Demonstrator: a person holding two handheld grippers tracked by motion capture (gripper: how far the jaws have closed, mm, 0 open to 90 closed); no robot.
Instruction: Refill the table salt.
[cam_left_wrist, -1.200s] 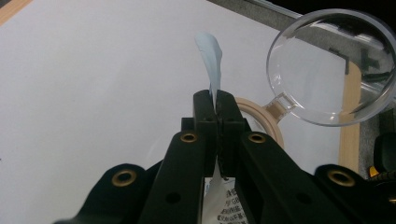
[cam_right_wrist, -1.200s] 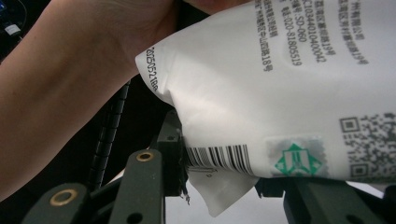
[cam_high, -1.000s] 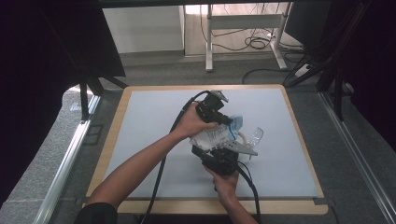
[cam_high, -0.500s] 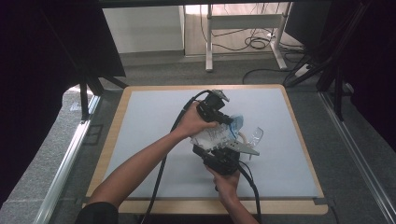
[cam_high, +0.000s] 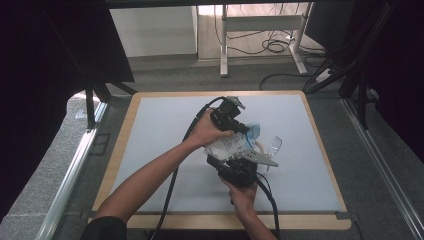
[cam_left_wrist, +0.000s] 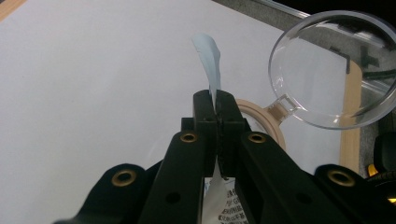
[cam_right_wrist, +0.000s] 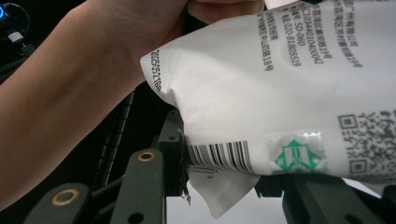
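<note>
Pouch (cam_right_wrist: 280, 93) showing white, carrying black printed text, a black barcode, a QR code and a green diamond mark on a clear sticker. Its flap (cam_left_wrist: 208, 58) showing pale blue. Both hand-held grippers, left (cam_left_wrist: 215, 105) and right (cam_high: 239, 167), showing black with brass rivets. Lens (cam_left_wrist: 334, 70) reading clear, its ring (cam_left_wrist: 261, 116) tan. Surface (cam_high: 165, 125) showing pale grey-blue, wood-edged.

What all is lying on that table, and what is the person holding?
Wet-wipe packet: one, white with black print and barcode, held between both tools above the mat.
Wipe: one, pale blue, pinched in the left tool.
Clear lid: one, transparent with tan ring, on the mat beside the packet.
Mat: one, pale grey, on the wooden table.
Left tool: black, shut on the wipe.
Right tool: black, gripping the packet's lower end.
</note>
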